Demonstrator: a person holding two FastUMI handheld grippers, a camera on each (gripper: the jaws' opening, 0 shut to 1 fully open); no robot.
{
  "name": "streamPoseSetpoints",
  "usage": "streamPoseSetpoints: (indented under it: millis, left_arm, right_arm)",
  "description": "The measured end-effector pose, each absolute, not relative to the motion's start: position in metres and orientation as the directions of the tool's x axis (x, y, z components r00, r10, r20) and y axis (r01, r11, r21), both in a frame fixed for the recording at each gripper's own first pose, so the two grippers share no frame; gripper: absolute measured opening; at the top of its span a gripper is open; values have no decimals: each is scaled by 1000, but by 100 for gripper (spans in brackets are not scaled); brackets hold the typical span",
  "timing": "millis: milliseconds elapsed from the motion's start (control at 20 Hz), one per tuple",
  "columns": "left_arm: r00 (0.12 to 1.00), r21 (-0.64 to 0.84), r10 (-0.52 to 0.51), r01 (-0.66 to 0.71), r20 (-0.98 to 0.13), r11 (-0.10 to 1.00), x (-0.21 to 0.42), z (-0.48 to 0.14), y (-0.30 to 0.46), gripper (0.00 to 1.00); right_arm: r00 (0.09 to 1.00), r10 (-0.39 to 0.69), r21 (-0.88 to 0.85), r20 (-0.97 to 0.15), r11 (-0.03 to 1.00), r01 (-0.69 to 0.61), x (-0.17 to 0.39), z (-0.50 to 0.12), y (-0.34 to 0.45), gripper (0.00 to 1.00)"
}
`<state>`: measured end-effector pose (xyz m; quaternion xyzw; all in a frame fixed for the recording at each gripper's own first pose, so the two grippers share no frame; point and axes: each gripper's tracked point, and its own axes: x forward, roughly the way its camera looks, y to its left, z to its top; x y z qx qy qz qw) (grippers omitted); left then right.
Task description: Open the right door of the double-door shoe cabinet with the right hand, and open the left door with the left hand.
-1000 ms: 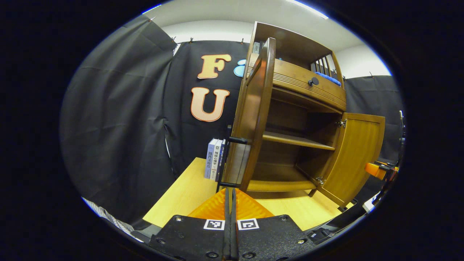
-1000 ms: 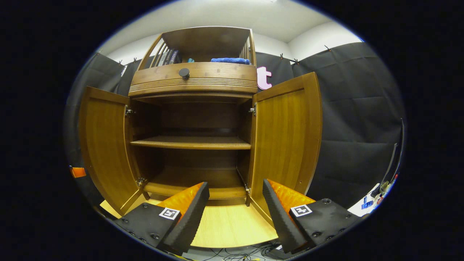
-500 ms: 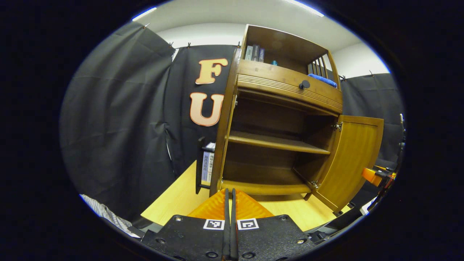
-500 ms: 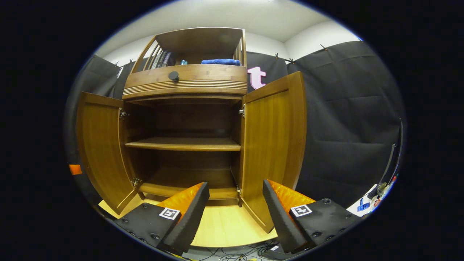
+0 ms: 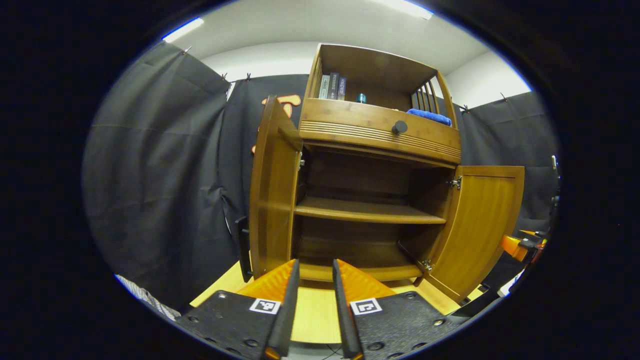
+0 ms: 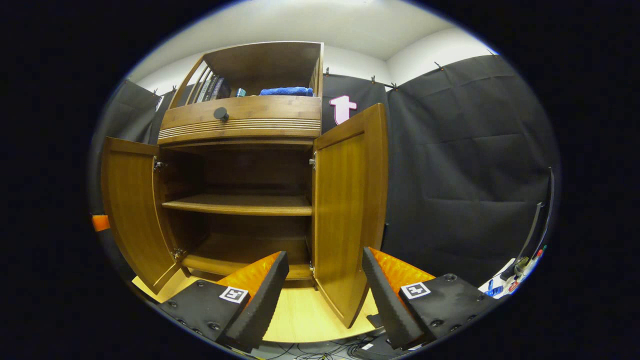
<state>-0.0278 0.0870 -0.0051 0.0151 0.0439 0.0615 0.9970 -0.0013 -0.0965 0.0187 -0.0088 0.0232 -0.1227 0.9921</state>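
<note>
Both doors of the shoe cabinet (image 6: 240,165) are standing wide open, left door (image 5: 270,185) and right door (image 6: 350,210) swung clear. Pulling each gripper straight back would avoid nudging them. The left gripper (image 5: 315,300) is slightly parted, the right gripper (image 6: 325,295) spread wide, both holding nothing.

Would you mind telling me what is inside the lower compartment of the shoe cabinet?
With both doors open, the shoe cabinet shows one shelf and a bottom board, both bare. The right door covers nothing inside; the deep back corners are in shadow.
</note>
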Motion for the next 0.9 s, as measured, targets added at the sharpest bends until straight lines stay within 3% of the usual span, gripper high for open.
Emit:
streamPoseSetpoints:
  millis: [300, 350, 400, 450, 900]
  left_arm:
    - [988, 8, 146, -146, -47, 989, -23, 4, 63, 90]
    - [988, 8, 145, -145, -46, 989, -22, 3, 59, 89]
    - [989, 8, 142, -141, -46, 990, -22, 2, 54, 87]
    - [989, 11, 142, -141, -44, 990, -22, 3, 50, 87]
    - [990, 21, 131, -130, -51, 991, -21, -7, 12, 89]
  right_arm:
    - [972, -234, -21, -26, 972, 233, -17, 27, -116, 89]
    - [973, -231, -20, -23, 973, 231, -17, 28, -119, 89]
    - [973, -228, -19, -22, 974, 228, -18, 28, -122, 95]
    - [974, -225, -20, -23, 974, 225, -19, 28, -124, 89]
    - [982, -189, -20, -22, 982, 189, -7, 30, -136, 89]
